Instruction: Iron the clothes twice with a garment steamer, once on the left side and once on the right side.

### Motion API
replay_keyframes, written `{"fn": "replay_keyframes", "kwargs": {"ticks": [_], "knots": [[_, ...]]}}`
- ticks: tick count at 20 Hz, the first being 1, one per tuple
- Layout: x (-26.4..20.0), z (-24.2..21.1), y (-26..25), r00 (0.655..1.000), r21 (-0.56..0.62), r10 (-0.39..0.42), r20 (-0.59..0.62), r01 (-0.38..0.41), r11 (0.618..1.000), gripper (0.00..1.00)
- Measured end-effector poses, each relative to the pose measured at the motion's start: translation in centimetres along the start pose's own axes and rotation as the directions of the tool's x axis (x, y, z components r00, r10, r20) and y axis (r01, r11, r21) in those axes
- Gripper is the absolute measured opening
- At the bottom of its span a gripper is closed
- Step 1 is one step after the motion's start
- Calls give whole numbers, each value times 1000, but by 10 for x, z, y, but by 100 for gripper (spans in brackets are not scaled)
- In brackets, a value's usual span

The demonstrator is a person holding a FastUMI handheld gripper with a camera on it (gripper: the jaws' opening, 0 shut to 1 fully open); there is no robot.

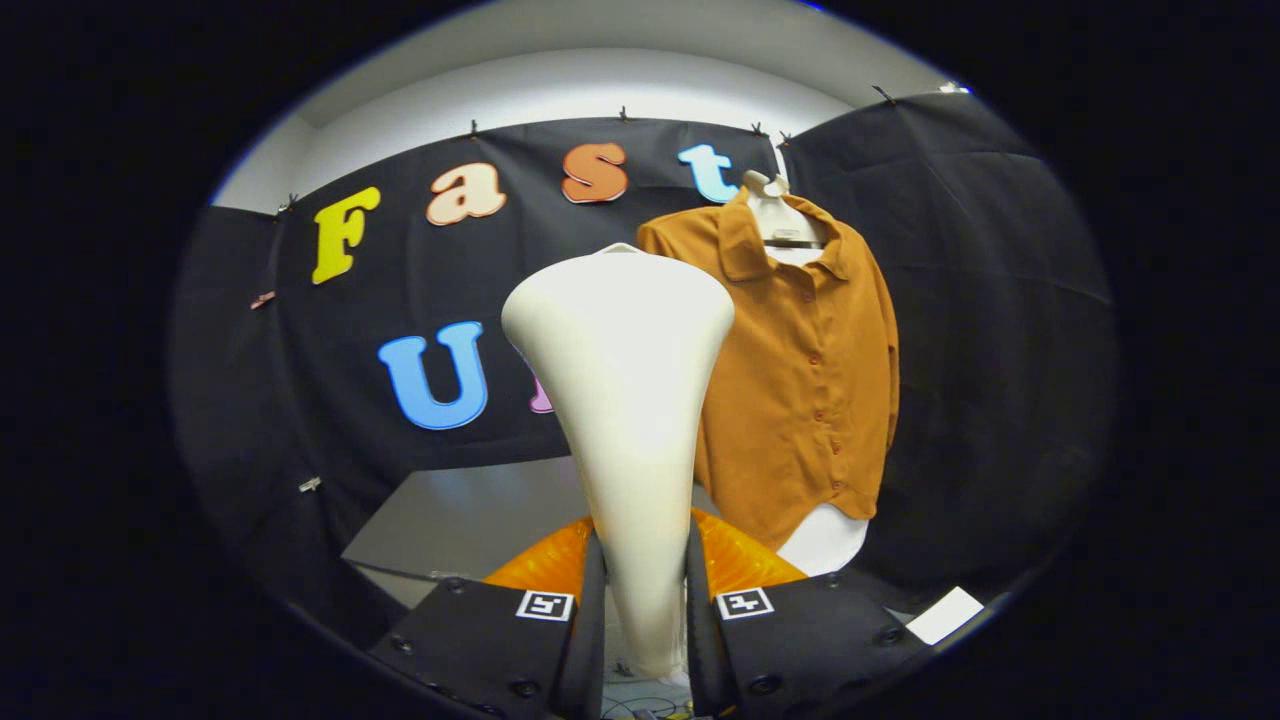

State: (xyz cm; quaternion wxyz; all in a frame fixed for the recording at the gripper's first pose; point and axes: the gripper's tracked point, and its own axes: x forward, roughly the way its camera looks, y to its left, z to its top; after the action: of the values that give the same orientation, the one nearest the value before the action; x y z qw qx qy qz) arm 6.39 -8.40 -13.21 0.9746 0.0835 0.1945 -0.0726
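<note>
- We see the gripper [645, 600] pinching the garment steamer [620, 400], both fingers pressed on its narrow handle.
- Steamer's long axis runs straight ahead along the fingers, flared head pointing away from us.
- Orange shirt [800, 380] hangs beyond the head and to its right; the gap is probably not closed, hard to judge.
</note>
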Motion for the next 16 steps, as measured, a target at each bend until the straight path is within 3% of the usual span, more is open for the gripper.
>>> {"fn": "replay_keyframes", "kwargs": {"ticks": [5, 16], "knots": [[-36, -12, 57, 995, -20, 91, -26, -92, 996, 37], [-60, -2, 79, 995, -50, 99, 20, -98, 994, 37]]}}
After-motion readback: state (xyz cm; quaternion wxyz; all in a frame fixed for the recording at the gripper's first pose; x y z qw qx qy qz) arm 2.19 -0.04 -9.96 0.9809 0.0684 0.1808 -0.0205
